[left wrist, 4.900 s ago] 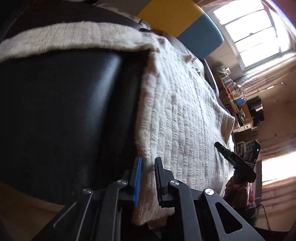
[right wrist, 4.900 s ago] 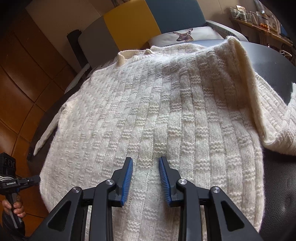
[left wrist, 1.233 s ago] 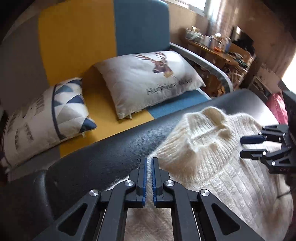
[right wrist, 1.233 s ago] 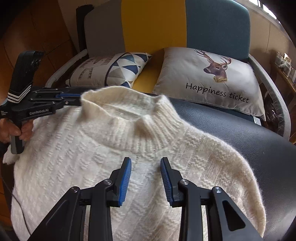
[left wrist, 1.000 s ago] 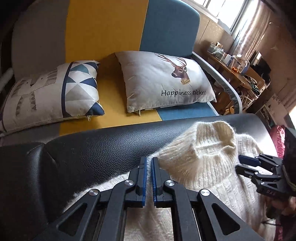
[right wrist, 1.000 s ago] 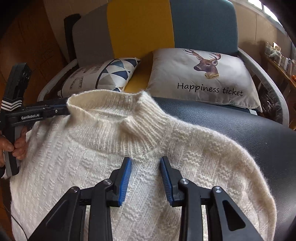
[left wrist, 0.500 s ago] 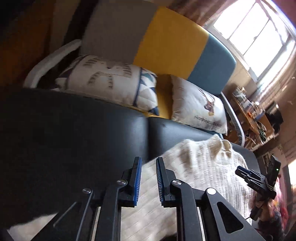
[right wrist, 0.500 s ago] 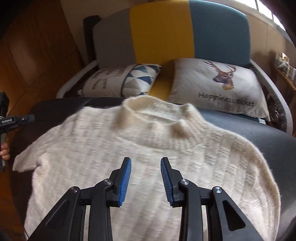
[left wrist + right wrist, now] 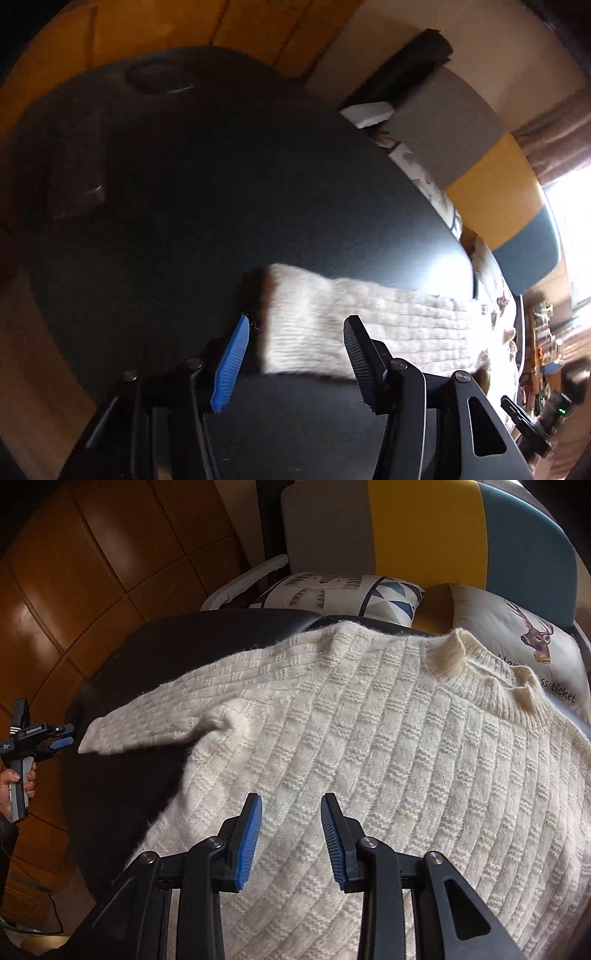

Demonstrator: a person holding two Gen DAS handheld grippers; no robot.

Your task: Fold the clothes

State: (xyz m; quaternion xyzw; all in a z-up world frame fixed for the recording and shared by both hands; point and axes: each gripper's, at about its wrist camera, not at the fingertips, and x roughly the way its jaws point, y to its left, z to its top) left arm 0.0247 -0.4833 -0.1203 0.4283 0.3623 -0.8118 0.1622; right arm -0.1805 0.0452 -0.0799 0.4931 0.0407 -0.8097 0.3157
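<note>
Since before: left gripper [image 9: 295,354] swung from the collar to the cuff, jaws now wide.
Sweater [image 9: 369,746]: lay flat on the black surface [image 9: 221,184], sleeve [image 9: 369,317] spread, likely for folding in.
Right gripper [image 9: 291,830]: hovered above the body, jaws apart, empty.
Views: only the right showed the collar [image 9: 480,664]; the left showed the cuff between its jaws.

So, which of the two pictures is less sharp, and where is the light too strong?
Left wrist view: soft and motion-blurred, the black surface very dark, the window blown out white, the sleeve fuzzy. Right wrist view: sharp and evenly lit, the sweater knit clear; fisheye bends the edges in both.
</note>
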